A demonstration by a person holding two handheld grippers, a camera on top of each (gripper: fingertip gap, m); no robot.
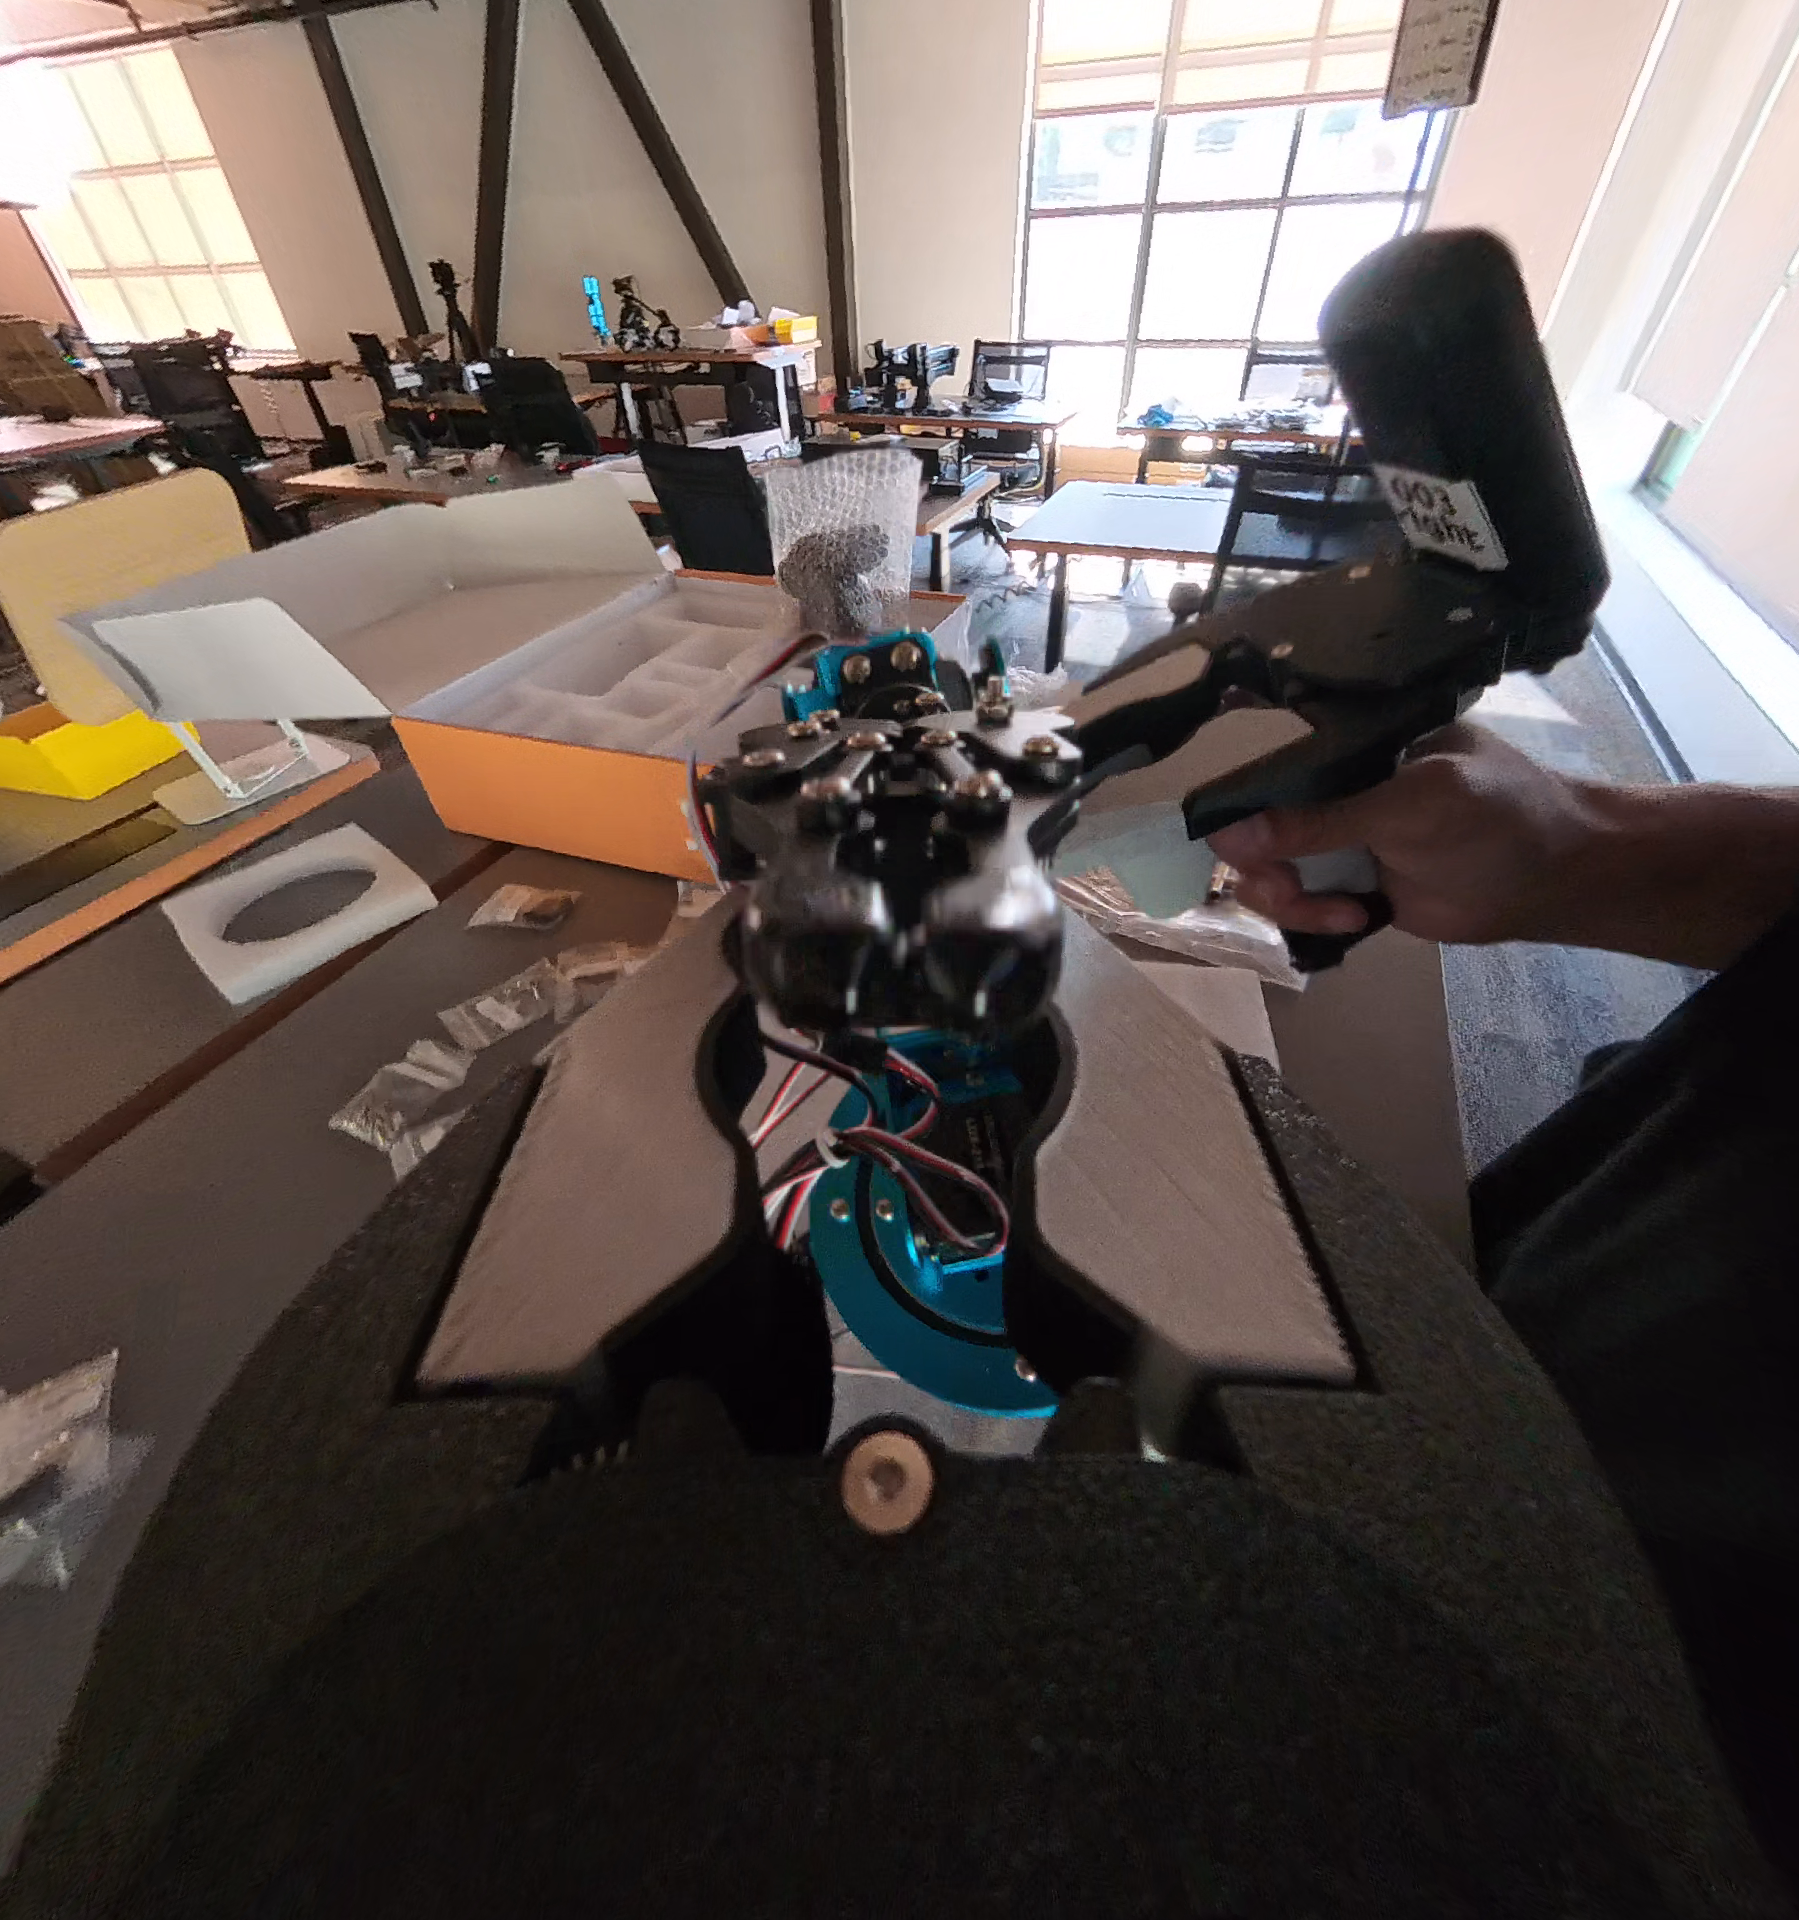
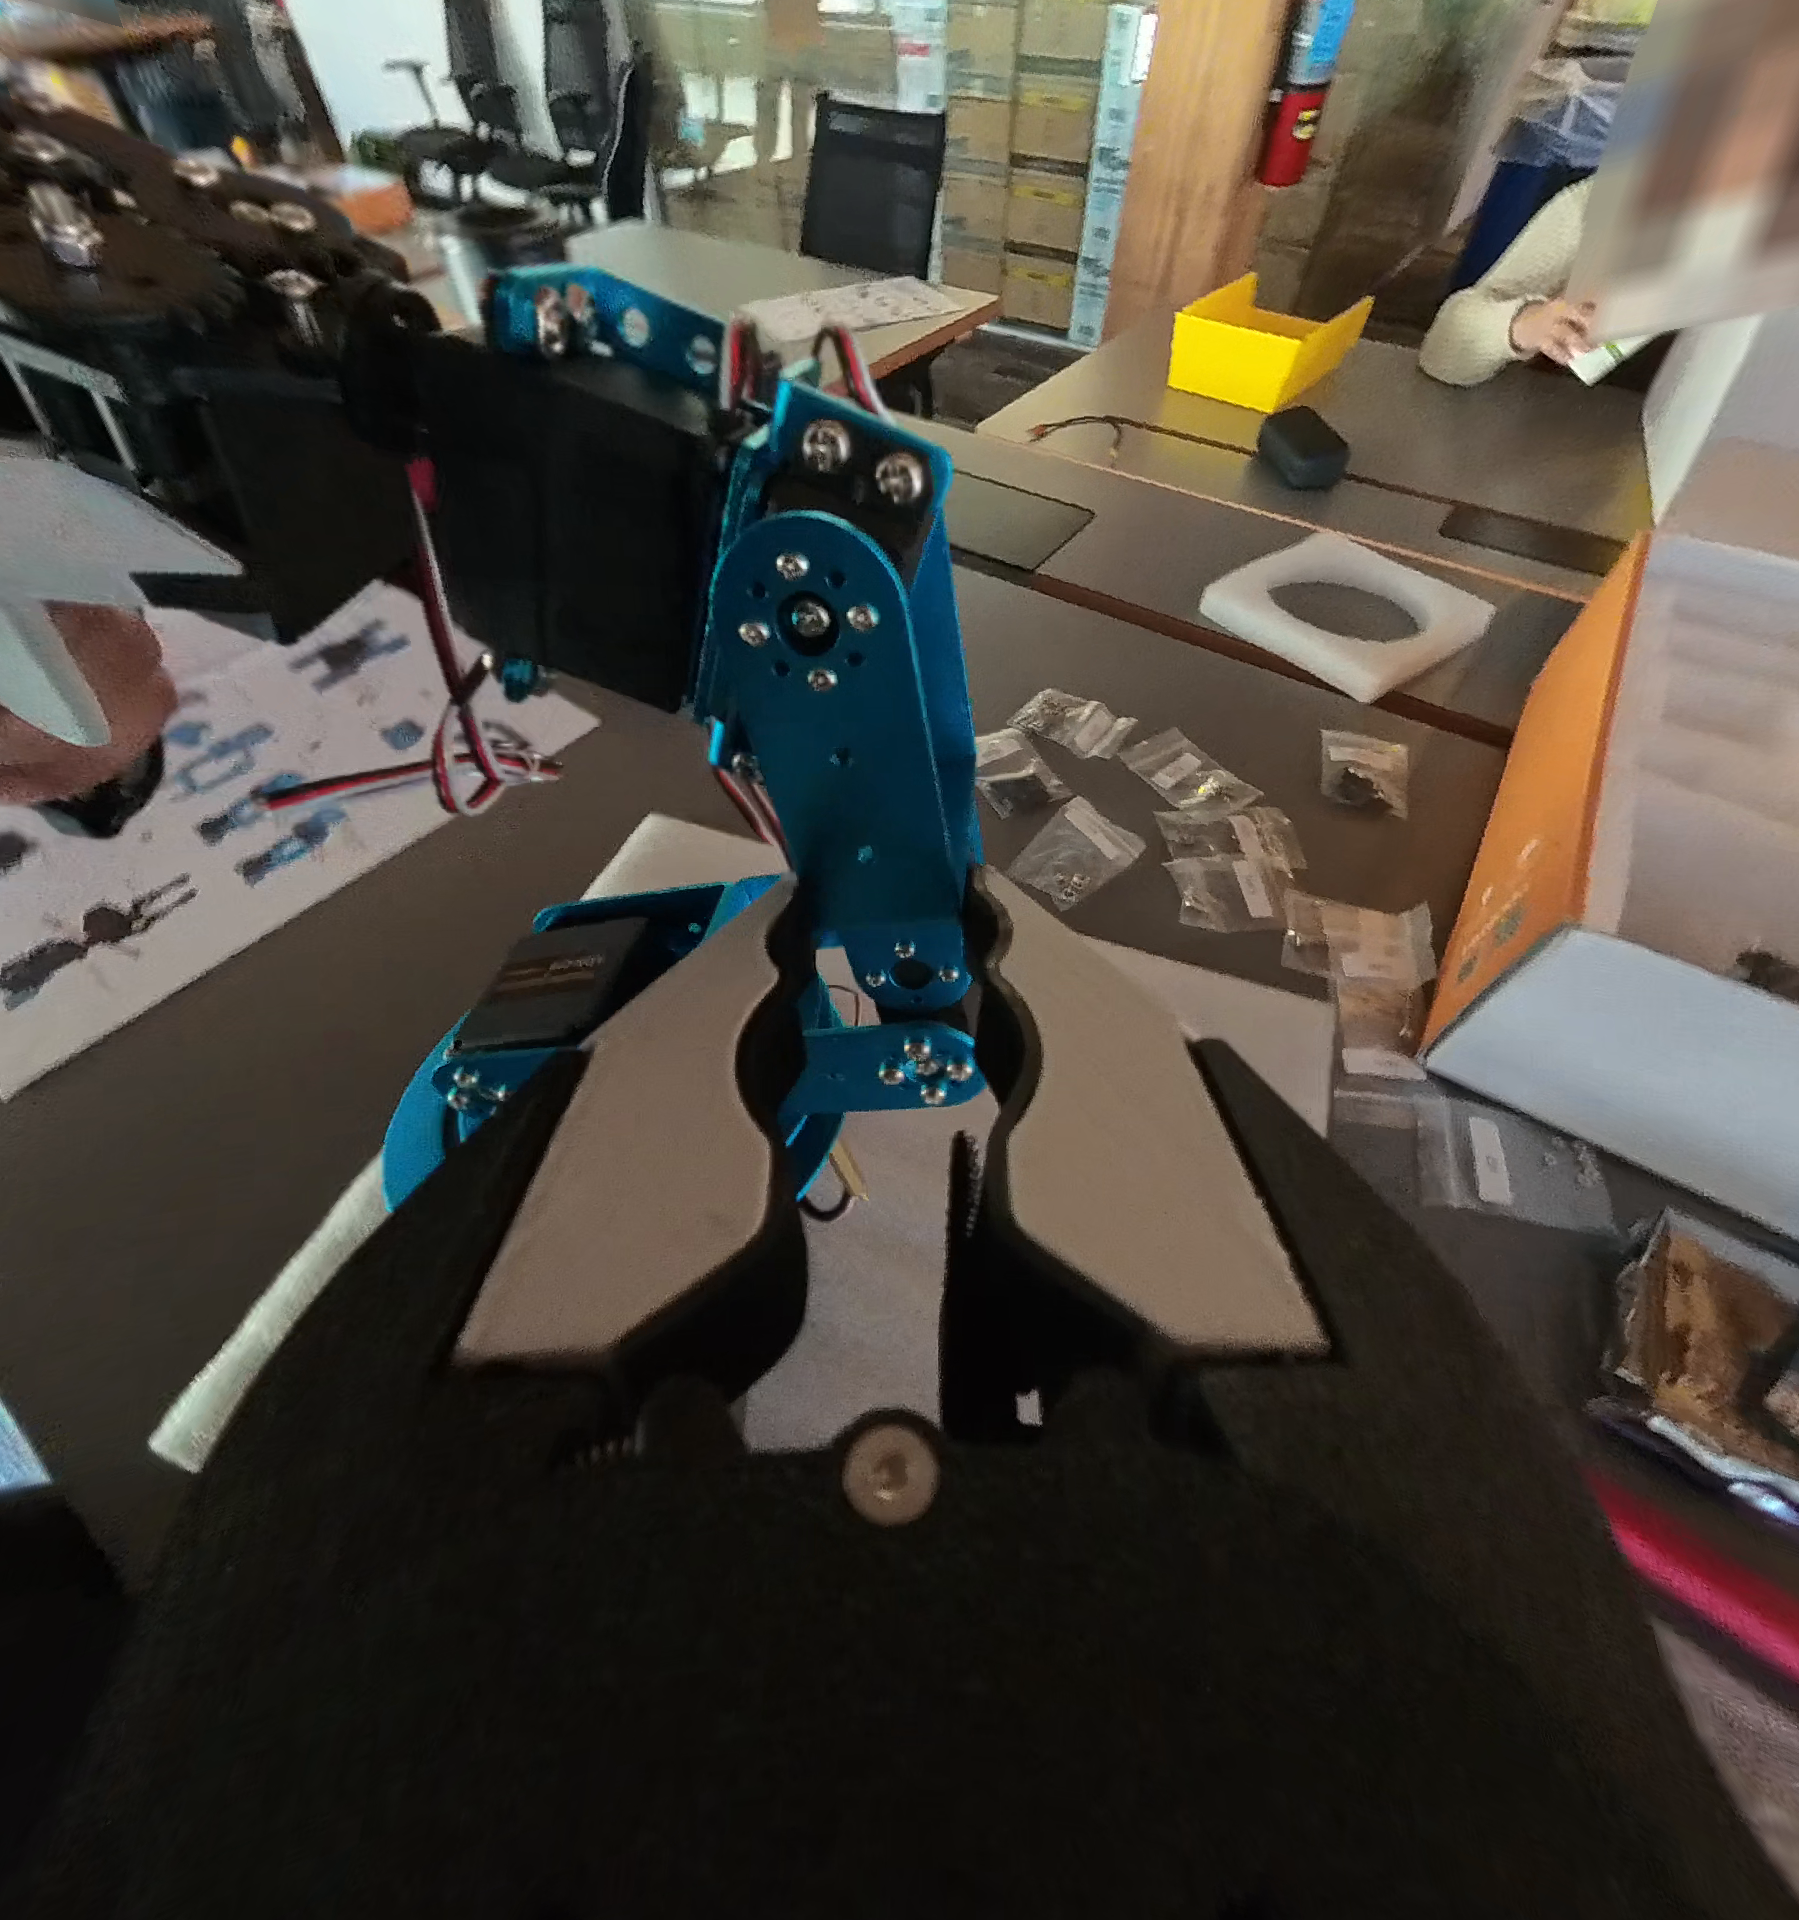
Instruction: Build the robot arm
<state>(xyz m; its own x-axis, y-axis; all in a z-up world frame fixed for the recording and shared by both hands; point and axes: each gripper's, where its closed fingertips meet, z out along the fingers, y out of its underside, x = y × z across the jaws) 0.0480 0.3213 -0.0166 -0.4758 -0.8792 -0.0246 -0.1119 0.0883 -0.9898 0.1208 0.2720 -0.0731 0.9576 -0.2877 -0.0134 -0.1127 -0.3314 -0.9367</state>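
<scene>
A small blue metal robot arm (image 2: pixel 843 727) with a black claw (image 1: pixel 895 831) and red, white and black wires stands over the dark table (image 1: pixel 199 1195). My left gripper (image 1: pixel 900 956) is shut on the black claw end. The arm's blue base (image 1: pixel 905 1247) shows between its grey pads (image 1: pixel 614 1164). My right gripper (image 2: pixel 884 925) is shut on the arm's lower blue link. In the left wrist view the right gripper (image 1: pixel 1342 665) comes in from the right, held by a hand (image 1: pixel 1446 842). The left gripper's grey finger (image 2: pixel 33 582) shows at the left edge of the right wrist view.
An open orange box (image 1: pixel 562 769) with white foam lining sits behind the arm. Small plastic bags of parts (image 2: pixel 1165 821) and a white foam ring (image 2: pixel 1342 613) lie on the table. A picture sheet (image 2: pixel 199 831) lies left. A yellow bin (image 2: pixel 1259 343) and a seated person (image 2: pixel 1497 301) are behind. My right fingertips sit around 11 cm from my left ones.
</scene>
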